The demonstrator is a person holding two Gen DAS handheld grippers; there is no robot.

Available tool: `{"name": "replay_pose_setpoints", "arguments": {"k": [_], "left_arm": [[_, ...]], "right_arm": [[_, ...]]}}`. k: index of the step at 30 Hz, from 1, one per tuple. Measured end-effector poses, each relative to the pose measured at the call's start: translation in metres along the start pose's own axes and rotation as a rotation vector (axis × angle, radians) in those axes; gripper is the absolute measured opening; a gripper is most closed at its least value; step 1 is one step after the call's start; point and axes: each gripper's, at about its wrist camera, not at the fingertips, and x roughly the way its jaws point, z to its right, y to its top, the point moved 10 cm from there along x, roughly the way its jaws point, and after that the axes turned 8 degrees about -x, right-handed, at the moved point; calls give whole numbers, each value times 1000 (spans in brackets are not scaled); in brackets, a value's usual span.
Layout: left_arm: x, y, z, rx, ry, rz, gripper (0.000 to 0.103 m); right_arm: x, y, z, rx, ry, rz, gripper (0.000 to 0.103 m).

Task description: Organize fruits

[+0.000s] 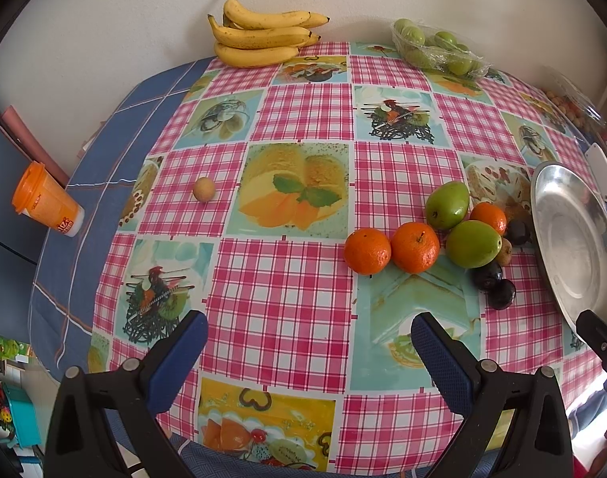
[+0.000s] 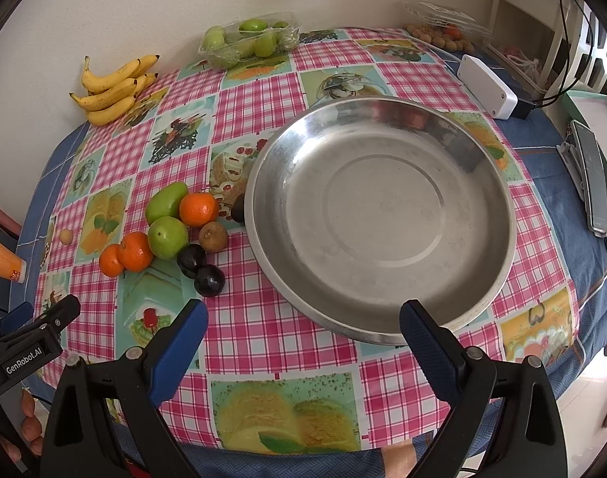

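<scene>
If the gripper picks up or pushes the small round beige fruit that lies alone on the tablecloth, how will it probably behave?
The small beige fruit looks almost spherical, so a push would probably make it roll on the smooth tablecloth. It seems light for its size. Being small and round, it may slip from the wide-open left gripper unless gripped centrally.

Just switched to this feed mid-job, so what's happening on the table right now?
Nothing is being held yet. The left gripper and right gripper both hang open over the near edge of the table. The steel dish has no fruit in it. Beside it lie three oranges, two green fruits and some dark plums. Bananas sit by the wall.
</scene>
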Motion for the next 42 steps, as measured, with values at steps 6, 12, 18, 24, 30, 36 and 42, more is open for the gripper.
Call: {"name": "replay_pose_setpoints", "arguments": {"k": [6,12,18,24,30,36,42], "left_arm": [[0,-4,-3,-4,1,-3,103],[0,-3,-3,-4,0,-4,103],[0,-2,-3,-3,0,-7,103],[0,-3,-3,-4,1,-7,103],[0,-2,-3,-4,1,-8,103],[1,-2,-3,-4,1,-10,103],[1,-1,-3,-3,1,-12,103]], "right_arm": [[0,0,0,0,0,0,97],[0,0,0,-1,-1,-1,97],[1,0,-1,0,-1,-2,97],[1,0,-1,-1,-2,-3,97],[1,1,-1,-3,-2,-4,97],[1,0,-5,-21,4,-3,97],[0,-1,-8,-35,5,-6,97]]}}
